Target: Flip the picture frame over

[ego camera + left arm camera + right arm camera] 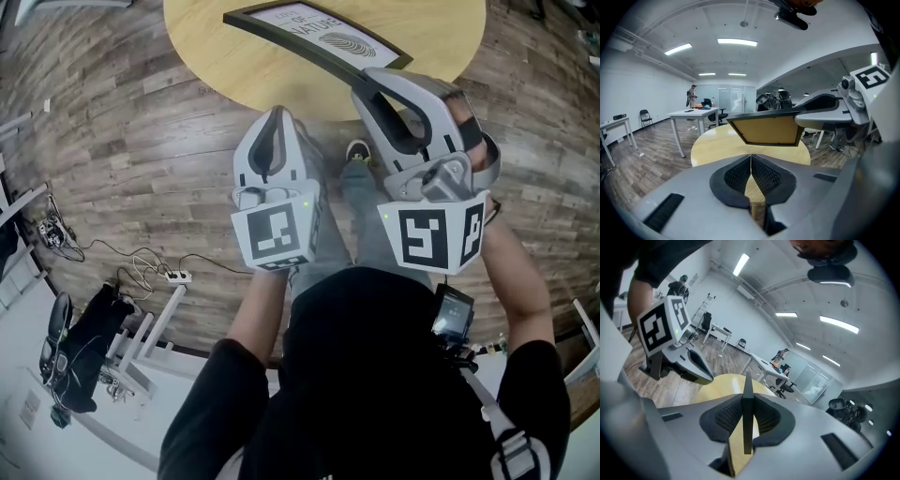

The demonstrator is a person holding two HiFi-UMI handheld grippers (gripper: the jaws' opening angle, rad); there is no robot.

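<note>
Right gripper (364, 82) pinches the near edge of the picture frame (319, 33). In the right gripper view the right gripper (746, 414) has its ribbed pads pressed on either side of the frame's thin dark edge (748, 399).

Across the white sheet in the frame, the head view shows the word "NATURE" in dark capitals. A smaller line above it ends in "OF"; the rest is too small to read. Beside the words sits an oval swirl of fine lines, like a fingerprint. Each gripper carries a cube with black-and-white square markers.

The frame has a narrow black border, and its printed face is turned up toward the head camera. It hangs tilted over the round, light wooden tabletop (281, 80). From the left gripper view its underside shows: a plain brown backing board (766, 130) inside the black rim, held at its right end above the tabletop (712, 145). Whether any far corner touches the wood I cannot tell.

Left gripper (275, 114) hovers beside the right one, just short of the tabletop's edge. In its own view the left gripper (751, 174) has its jaws pressed together with nothing between them.

Wooden floor planks (122, 122) surround the tabletop, and a white power strip (178, 277) with cables lies on them at the left.
</note>
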